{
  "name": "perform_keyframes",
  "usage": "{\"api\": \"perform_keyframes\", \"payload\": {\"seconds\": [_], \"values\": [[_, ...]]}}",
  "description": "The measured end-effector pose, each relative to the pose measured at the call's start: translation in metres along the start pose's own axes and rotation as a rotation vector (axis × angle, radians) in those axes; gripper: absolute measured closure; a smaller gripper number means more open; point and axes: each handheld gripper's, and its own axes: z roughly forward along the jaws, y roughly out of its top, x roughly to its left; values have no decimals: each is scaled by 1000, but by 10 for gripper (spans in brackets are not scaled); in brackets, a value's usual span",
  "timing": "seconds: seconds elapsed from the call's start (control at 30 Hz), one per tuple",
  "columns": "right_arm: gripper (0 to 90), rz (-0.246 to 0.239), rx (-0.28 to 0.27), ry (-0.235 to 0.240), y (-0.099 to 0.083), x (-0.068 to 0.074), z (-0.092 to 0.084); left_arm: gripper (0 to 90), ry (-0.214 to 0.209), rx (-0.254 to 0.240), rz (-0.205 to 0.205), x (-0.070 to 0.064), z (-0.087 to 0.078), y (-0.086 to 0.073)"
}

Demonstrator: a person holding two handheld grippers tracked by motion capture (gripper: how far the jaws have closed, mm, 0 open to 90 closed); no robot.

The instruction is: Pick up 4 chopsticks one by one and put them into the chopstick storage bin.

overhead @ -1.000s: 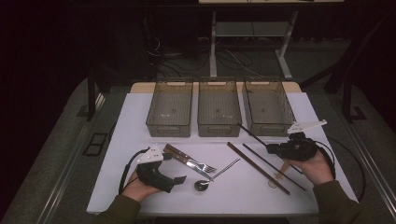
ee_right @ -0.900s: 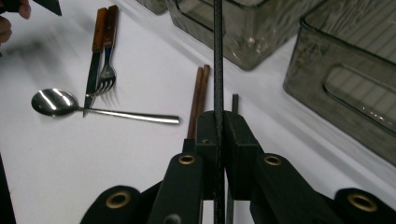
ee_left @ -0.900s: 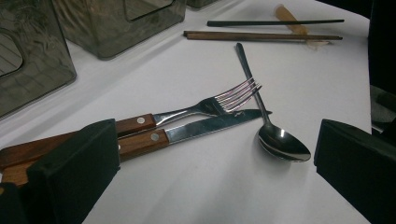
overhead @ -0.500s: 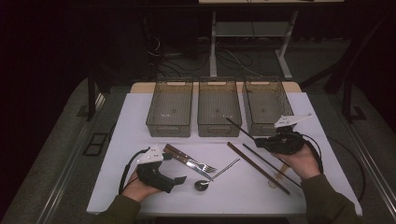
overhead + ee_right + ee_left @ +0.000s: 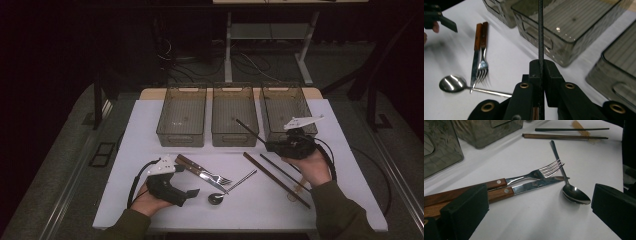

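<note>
Jaws of the right gripper (image 5: 541, 72) are clamped on a thin black chopstick (image 5: 540, 30), which the right gripper view shows running straight up over the smoky bins (image 5: 574, 27). From above, that chopstick (image 5: 250, 131) slants out of the right gripper (image 5: 272, 146) across the front of the middle bin (image 5: 234, 120), lifted off the white table (image 5: 150, 125); other chopsticks (image 5: 275, 177) lie flat nearby. Left gripper view: jaws standing wide apart, nothing between them, with fork (image 5: 544, 171), knife (image 5: 534, 185) and spoon (image 5: 576, 195) up close. High view places the left gripper (image 5: 192, 192) beside that cutlery
</note>
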Motion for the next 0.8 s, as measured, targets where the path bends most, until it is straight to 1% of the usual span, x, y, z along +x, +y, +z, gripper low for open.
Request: {"api": "perform_keyframes", "payload": {"seconds": [0.17, 0.2, 0.23, 0.33, 0.43, 0.57, 0.6, 0.63, 0.67, 0.8], "values": [[851, 6, -3, 2, 15, 3, 8, 2, 3, -12, 7, 0, -1, 1], [851, 6, -3, 2, 15, 3, 8, 2, 3, -12, 7, 0, -1, 1], [851, 9, -3, 4, 21, 4, 11, 2, 4, -14, 7, 0, -1, 1], [851, 5, -4, 4, 26, 5, 13, 2, 2, -13, 11, 0, -1, 1], [851, 8, 3, -1, 33, 7, 17, 2, 2, -15, 10, 0, -1, 1], [851, -8, 17, -7, 46, 11, 24, 2, 1, -16, 10, 0, -1, 1], [851, -8, 17, -7, 46, 11, 24, 2, 1, -16, 10, 0, -1, 1], [851, -4, 27, -8, 51, 14, 28, 2, 1, -16, 10, 0, -1, 1], [851, -4, 27, -8, 51, 14, 28, 2, 1, -18, 9, 0, -1, 1], [851, -2, 43, -13, 61, 20, 36, 2, -2, -19, 12, 0, -1, 1]]}}
